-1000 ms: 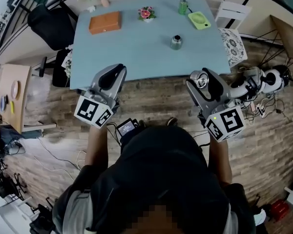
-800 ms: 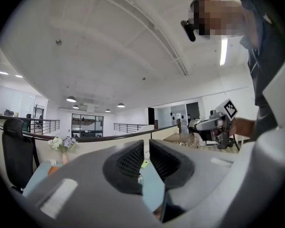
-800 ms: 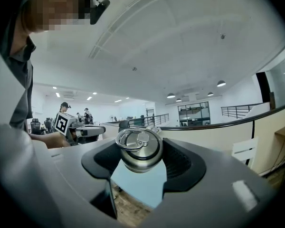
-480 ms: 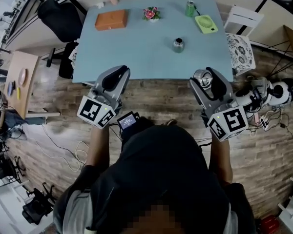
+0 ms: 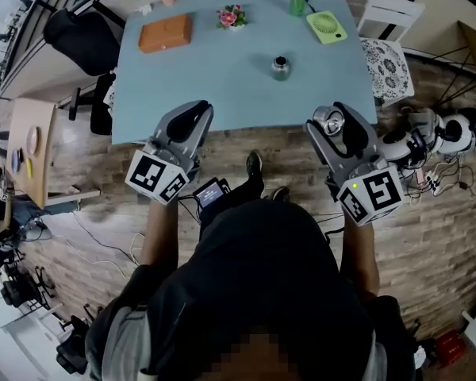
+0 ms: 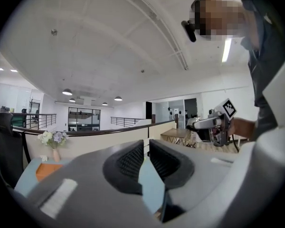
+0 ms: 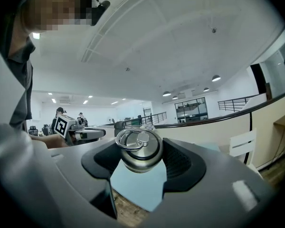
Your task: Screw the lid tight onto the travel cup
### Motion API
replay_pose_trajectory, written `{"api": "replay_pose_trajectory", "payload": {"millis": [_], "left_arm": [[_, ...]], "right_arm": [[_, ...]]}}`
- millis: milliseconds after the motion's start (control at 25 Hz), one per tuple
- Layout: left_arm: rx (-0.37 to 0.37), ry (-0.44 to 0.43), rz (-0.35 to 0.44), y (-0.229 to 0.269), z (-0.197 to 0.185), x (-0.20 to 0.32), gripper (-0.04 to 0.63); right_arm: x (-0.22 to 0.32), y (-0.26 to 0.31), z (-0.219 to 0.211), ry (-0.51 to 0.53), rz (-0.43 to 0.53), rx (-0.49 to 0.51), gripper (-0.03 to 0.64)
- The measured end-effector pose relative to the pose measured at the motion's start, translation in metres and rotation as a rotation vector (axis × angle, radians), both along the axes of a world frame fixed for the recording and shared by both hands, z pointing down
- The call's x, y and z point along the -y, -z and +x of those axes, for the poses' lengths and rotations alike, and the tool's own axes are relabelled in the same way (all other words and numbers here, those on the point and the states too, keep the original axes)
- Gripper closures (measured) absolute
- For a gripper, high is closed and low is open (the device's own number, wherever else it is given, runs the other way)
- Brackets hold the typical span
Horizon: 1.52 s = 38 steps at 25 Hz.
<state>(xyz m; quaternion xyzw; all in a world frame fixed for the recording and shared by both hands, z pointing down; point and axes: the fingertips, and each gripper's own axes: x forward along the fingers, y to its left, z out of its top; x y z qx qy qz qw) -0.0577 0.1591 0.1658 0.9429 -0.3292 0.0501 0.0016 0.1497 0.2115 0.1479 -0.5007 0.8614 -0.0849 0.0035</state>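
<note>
The steel travel cup [image 5: 280,67] stands upright without a lid on the light blue table [image 5: 222,86], past its middle. Its round metal lid [image 7: 138,148] with a ring handle is clamped between the pads of my right gripper [image 7: 138,156]. In the head view the lid [image 5: 328,122] hangs at the table's near right corner in the right gripper [image 5: 334,121]. My left gripper [image 5: 192,114] hovers at the table's near edge, left of the cup. Its jaws are shut with nothing between them, as the left gripper [image 6: 147,158] shows in its own view. Both grippers are well short of the cup.
On the far side of the table are an orange box [image 5: 165,32], a small flower pot [image 5: 232,17], a green can [image 5: 298,1] and a green fan [image 5: 324,27]. A black office chair [image 5: 79,38] stands at the left, white chairs [image 5: 389,14] at the right, and cables and a white device [image 5: 436,133] lie on the floor.
Both grippers have come a little nearer the table's front edge as the person steps forward; a shoe now shows below it. The lid stays clamped in the right gripper.
</note>
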Motion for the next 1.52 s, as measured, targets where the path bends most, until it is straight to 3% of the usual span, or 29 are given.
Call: {"api": "replay_pose_trajectory", "payload": {"millis": [400, 920, 1320, 1520], "left_arm": [[-0.032, -0.162, -0.008, -0.005, 0.035, 0.072, 0.502], [-0.088, -0.267, -0.069, -0.038, 0.021, 0.142, 0.502], [-0.128, -0.273, -0.091, -0.05, 0.017, 0.174, 0.502], [-0.1, -0.273, -0.111, -0.067, 0.027, 0.181, 0.502]], "right_arm": [[0.037, -0.002, 0.015, -0.138, -0.036, -0.029, 0.351], [0.091, -0.004, -0.013, -0.228, -0.063, -0.076, 0.351], [0.119, -0.004, -0.021, -0.239, -0.109, -0.103, 0.351], [0.139, -0.016, -0.013, -0.214, -0.138, -0.094, 0.351]]}}
